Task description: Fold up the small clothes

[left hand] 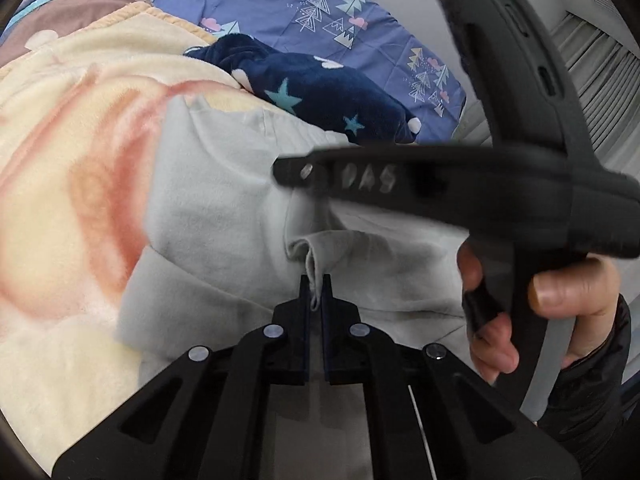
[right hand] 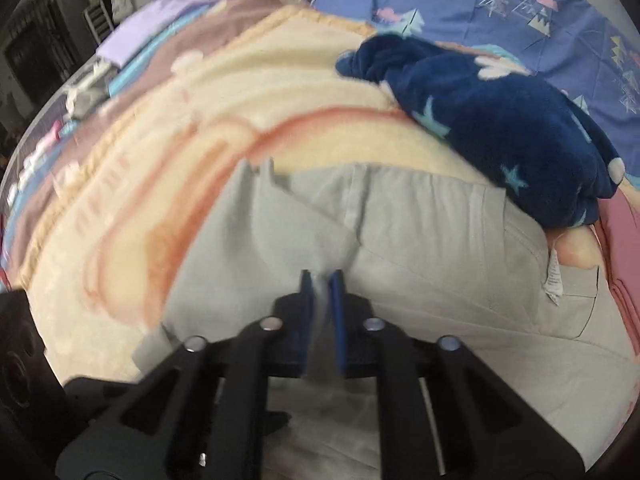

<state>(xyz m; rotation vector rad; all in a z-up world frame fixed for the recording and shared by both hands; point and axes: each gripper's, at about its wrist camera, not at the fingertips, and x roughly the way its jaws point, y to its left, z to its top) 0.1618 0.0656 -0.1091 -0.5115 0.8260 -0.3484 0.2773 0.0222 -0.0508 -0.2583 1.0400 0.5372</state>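
A light grey garment point(left hand: 224, 200) lies on a cream and pink fleece blanket point(left hand: 68, 184). My left gripper point(left hand: 316, 286) is shut on a pinched fold of the grey garment near its lower edge. In the left wrist view the right gripper's black body point(left hand: 400, 180) crosses above the cloth, held by a hand point(left hand: 560, 300); its fingertips are hidden. In the right wrist view my right gripper point(right hand: 322, 282) is shut on the grey garment point(right hand: 420, 232), with cloth running between the blue pads. A white care label point(right hand: 554, 280) shows at the garment's right side.
A crumpled navy fleece piece with stars point(left hand: 320, 96) point(right hand: 500, 128) lies behind the grey garment. A blue tree-print sheet point(left hand: 320, 8) covers the bed beyond. A folded lilac item point(right hand: 152, 28) lies far left. A wall and radiator point(left hand: 592, 80) stand at the right.
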